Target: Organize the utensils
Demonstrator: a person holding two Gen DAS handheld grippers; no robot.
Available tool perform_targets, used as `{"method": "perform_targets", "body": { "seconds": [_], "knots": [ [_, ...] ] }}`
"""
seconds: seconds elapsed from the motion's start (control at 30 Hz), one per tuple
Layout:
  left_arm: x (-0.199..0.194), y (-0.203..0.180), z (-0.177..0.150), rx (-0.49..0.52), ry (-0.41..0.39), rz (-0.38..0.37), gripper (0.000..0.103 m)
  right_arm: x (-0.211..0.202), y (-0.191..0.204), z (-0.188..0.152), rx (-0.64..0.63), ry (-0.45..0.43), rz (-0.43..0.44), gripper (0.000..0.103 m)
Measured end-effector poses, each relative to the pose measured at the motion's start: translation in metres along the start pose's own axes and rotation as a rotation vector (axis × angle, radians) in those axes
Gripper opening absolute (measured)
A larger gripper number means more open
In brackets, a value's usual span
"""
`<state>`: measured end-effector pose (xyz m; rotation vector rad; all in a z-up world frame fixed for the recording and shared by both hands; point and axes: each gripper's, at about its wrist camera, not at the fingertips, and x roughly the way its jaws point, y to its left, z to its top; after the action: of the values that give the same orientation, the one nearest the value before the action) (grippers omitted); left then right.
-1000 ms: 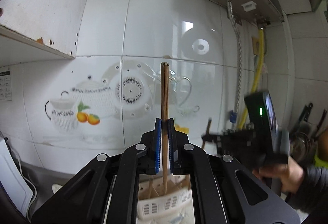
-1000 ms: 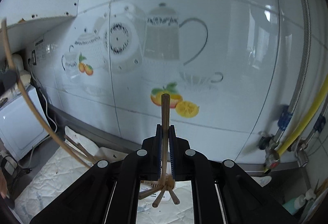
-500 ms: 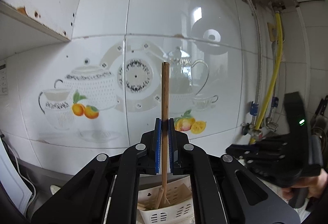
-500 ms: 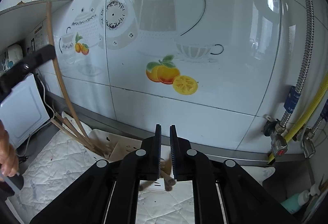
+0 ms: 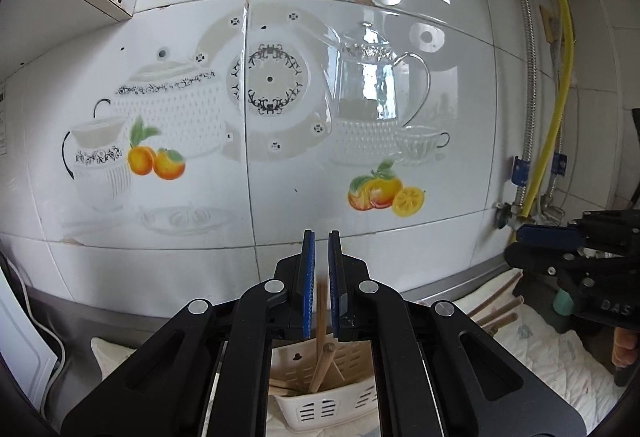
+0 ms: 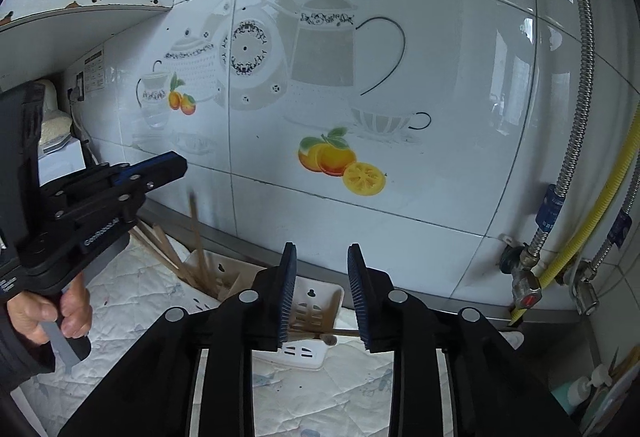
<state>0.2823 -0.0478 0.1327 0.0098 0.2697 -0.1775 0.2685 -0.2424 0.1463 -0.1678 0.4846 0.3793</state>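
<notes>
A white slotted utensil holder (image 5: 320, 403) stands on the quilted mat below my left gripper (image 5: 321, 265); several wooden chopsticks (image 5: 322, 359) stand in it. My left gripper is slightly open and empty, with a blurred chopstick (image 5: 321, 307) dropping between its jaws into the holder. In the right wrist view, a second white holder (image 6: 310, 307) with a wooden stick lying across it sits just past my right gripper (image 6: 322, 269), which is open and empty. The left gripper (image 6: 160, 167) shows at left, above the first holder (image 6: 208, 269) with its chopsticks.
A tiled wall with teapot and fruit decals (image 5: 280, 117) stands right behind the holders. A yellow gas hose and metal pipes (image 6: 560, 229) run down at right. The white quilted mat (image 6: 320, 393) covers the counter. A white appliance (image 5: 20, 349) is at far left.
My left gripper opened and let go of its chopstick, which dropped toward the holder. My right gripper, which released its chopstick earlier, has opened wider. Both grippers moved closer to the wall.
</notes>
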Motion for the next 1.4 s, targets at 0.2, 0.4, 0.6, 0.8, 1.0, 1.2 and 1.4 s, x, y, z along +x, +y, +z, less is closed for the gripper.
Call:
{"method": "perform_targets", "body": {
  "seconds": [0.2,0.4,0.6,0.8,1.0,1.2,1.4],
  "knots": [
    [-0.012,-0.002,0.004,-0.001,-0.005,-0.017,0.011,-0.013,0.005,-0.009,-0.006,-0.014,-0.009,0.035],
    [-0.039,-0.001,0.002,-0.006,-0.011,-0.016,0.024,-0.034,0.008,-0.023,0.016,-0.02,-0.015,0.04],
    [-0.077,-0.003,-0.01,-0.002,-0.02,-0.002,0.048,-0.056,0.015,-0.041,0.038,-0.016,-0.016,0.05],
    [-0.116,-0.005,-0.03,-0.002,-0.003,0.001,0.071,-0.074,0.03,-0.065,0.067,-0.002,-0.002,0.058],
    [-0.152,-0.002,-0.056,-0.025,0.027,-0.003,0.09,-0.09,0.05,-0.095,0.107,0.011,0.028,0.068],
    [-0.187,-0.01,-0.078,0.032,0.042,0.017,0.098,-0.1,0.07,-0.125,0.126,0.04,0.031,0.072],
    [-0.209,-0.009,-0.101,0.038,0.075,0.034,0.098,-0.115,0.089,-0.15,0.125,0.066,0.005,0.081]
  ]
}}
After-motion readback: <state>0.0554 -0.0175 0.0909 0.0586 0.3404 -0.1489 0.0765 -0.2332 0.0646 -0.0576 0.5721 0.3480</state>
